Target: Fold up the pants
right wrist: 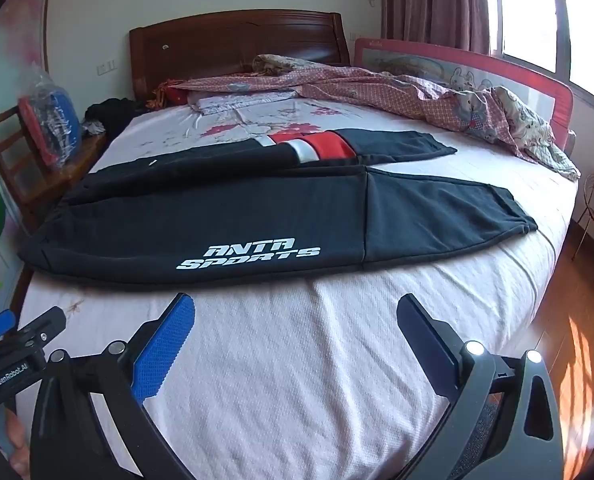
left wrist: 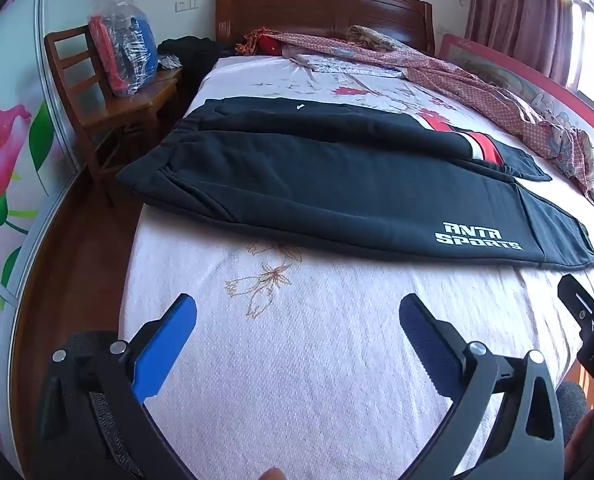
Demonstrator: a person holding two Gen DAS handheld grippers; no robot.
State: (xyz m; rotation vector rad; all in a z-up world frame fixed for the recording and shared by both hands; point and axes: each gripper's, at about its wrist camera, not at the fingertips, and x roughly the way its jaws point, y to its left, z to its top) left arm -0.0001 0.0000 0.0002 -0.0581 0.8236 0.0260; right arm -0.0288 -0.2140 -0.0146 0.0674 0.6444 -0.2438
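On the bed (left wrist: 337, 360), black pants (left wrist: 337, 184) flat; both grippers' fingers (left wrist: 165, 344) (right wrist: 165, 344) spread wide, empty, short of them.

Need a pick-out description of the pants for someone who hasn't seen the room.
Start at the bed with the wooden headboard. The pants lie flat across its middle, legs toward the window. Nothing else there is black, with white ANTA SPORTS lettering and a red band.

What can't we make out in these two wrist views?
- Black pants: underside hidden, both views.
- Bagged items on the wooden chair: unreadable through glare and crinkled plastic.
- Right tool: mostly cut off by the left view's right edge.
- Outside the window: overexposed.
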